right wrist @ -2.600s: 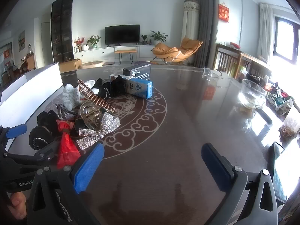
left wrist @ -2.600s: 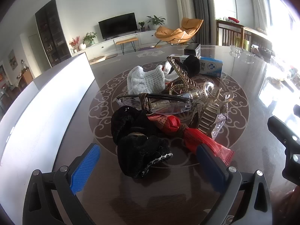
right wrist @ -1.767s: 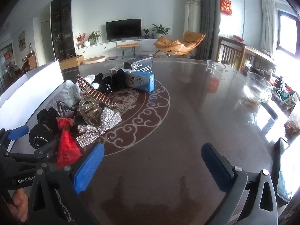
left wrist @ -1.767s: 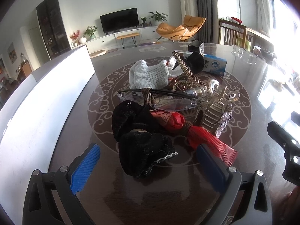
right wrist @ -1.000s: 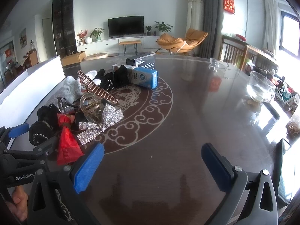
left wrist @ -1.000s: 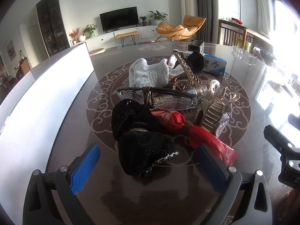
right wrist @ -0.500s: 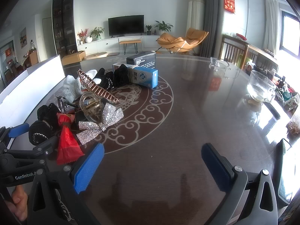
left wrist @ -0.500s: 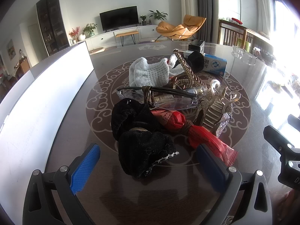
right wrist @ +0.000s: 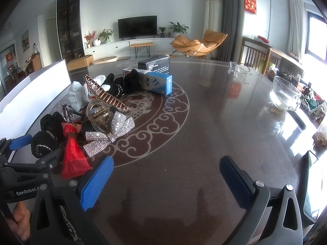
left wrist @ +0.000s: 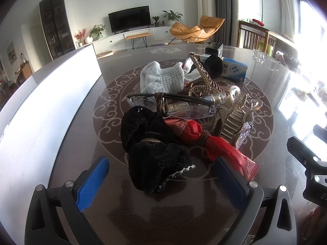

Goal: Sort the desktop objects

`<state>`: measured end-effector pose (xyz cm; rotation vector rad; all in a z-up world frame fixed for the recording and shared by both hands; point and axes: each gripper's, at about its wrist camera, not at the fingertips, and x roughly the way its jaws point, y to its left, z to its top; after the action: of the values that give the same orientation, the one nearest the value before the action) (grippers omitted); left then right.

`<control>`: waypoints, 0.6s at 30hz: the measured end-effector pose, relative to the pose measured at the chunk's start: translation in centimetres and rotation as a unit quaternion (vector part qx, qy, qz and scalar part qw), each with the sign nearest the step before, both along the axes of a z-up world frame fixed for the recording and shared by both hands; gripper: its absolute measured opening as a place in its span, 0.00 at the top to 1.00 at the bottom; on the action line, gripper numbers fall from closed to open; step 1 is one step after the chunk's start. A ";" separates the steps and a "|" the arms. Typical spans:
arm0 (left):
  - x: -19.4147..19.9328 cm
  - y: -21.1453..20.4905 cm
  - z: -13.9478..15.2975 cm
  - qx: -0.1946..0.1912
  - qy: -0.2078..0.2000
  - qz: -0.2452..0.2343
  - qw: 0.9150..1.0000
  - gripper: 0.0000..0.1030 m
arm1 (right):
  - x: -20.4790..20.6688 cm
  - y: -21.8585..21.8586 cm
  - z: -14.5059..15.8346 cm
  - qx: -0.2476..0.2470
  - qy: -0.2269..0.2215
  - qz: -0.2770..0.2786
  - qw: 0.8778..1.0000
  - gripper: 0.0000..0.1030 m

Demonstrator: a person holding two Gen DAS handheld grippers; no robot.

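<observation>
While both tools hang low over the dark table (right wrist: 204,122), the pile of clutter sits on the round scroll pattern, and the red packet (left wrist: 224,153) is our landmark. Farthest left, the long white box (left wrist: 40,112) runs along the table edge, well left of the packet. Next, the left gripper (left wrist: 161,180), jaws spread wide and holding nothing, frames the black fabric scrunchie (left wrist: 155,163), which lies just left of the packet and touches it. Behind the packet rest the clear glasses (left wrist: 184,106), with a white knitted cloth (left wrist: 161,77) farther back. Right of the packet, touching it, is the rhinestone bow (right wrist: 110,132) with a clear claw clip (right wrist: 100,116) on top, and a long bronze hair clip (right wrist: 106,94) tilts up behind them. Farther back and right lies the blue-and-white carton (right wrist: 157,82), a black box (right wrist: 154,65) beyond it. The right gripper (right wrist: 166,180), also gaping and empty, hovers over bare table right of the packet, and a glass bowl (right wrist: 285,96) stands far right.
</observation>
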<state>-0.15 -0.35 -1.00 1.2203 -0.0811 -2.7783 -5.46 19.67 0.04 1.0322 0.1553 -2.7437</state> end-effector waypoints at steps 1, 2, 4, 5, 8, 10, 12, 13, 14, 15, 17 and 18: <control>0.0 0.0 0.0 0.000 0.000 0.000 1.000 0.00 | 0.0 0.0 0.0 0.000 0.000 0.000 1.000 0.00; 0.0 0.1 0.0 0.000 0.000 0.000 1.000 0.00 | 0.0 0.0 0.0 0.000 -0.001 0.000 1.000 0.00; 0.1 0.1 -0.1 0.000 -0.001 0.000 1.000 0.00 | 0.0 0.0 -0.1 0.000 0.000 0.000 1.000 0.00; 0.1 0.1 -0.1 0.000 -0.001 0.000 1.000 0.00 | 0.0 0.0 -0.1 0.000 0.000 0.000 1.000 0.00; 0.1 0.1 -0.1 0.000 -0.001 0.000 1.000 0.00 | 0.0 0.0 -0.1 0.000 -0.001 0.000 1.000 0.00; 0.1 0.2 -0.2 0.000 -0.002 0.000 1.000 0.00 | 0.0 0.0 0.0 0.000 -0.001 0.000 1.000 0.00; 0.1 0.2 -0.2 0.000 -0.002 0.000 1.000 0.00 | 0.0 0.0 -0.1 0.000 -0.001 0.000 1.000 0.00; 0.1 0.2 -0.1 0.000 -0.002 0.000 1.000 0.00 | 0.1 -0.1 -0.2 0.000 -0.001 0.000 1.000 0.00; 0.1 0.2 -0.1 0.001 -0.002 0.000 1.000 0.00 | 0.1 -0.2 -0.3 0.000 -0.001 0.001 1.000 0.00; 0.1 0.2 -0.1 0.000 -0.002 0.000 1.000 0.00 | 0.1 -0.2 -0.3 0.000 -0.002 0.001 1.000 0.00; 0.1 0.2 -0.1 0.001 -0.002 0.000 1.000 0.00 | 0.2 -0.3 -0.4 0.000 -0.002 0.001 1.000 0.00; 0.1 0.2 -0.1 0.001 -0.002 0.000 1.000 0.00 | 0.1 -0.2 -0.4 0.000 -0.002 0.001 1.000 0.00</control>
<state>-0.10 -0.18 -1.12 1.2258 -0.0794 -2.7762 -5.33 19.44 -0.36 1.0368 0.1548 -2.7399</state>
